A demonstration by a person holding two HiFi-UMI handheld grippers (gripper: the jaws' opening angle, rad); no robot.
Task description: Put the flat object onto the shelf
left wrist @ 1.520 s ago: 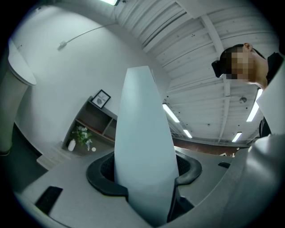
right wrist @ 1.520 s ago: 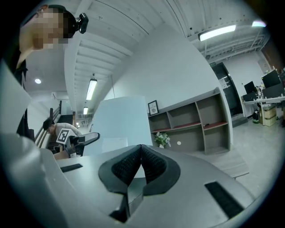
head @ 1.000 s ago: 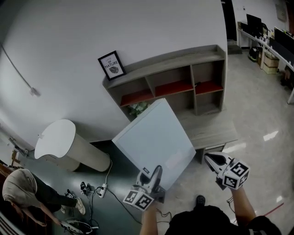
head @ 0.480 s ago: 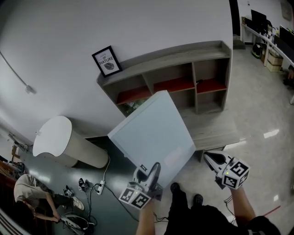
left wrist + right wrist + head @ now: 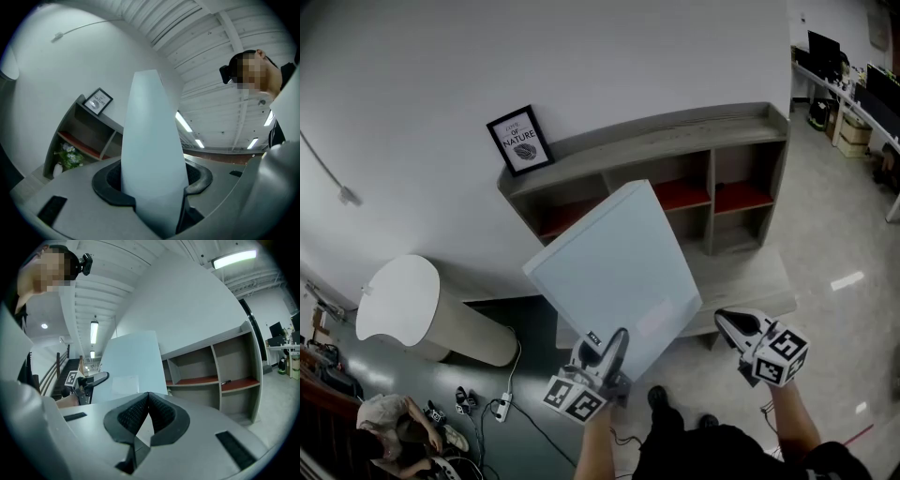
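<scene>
Flat object: I see the panel (image 5: 614, 272), pale and tilted, held up in front of the shelf (image 5: 675, 141) and not resting on it.
Left gripper (image 5: 614, 345): clamped on the panel's lower edge; in its own view the sheet fills the gap between my jaws.
Right gripper (image 5: 148, 395): jaws pressed together on nothing, just beside the panel and clear of it.
Shelf top: a framed picture (image 5: 519, 141) leans on the wall (image 5: 581, 56) at the left end.
</scene>
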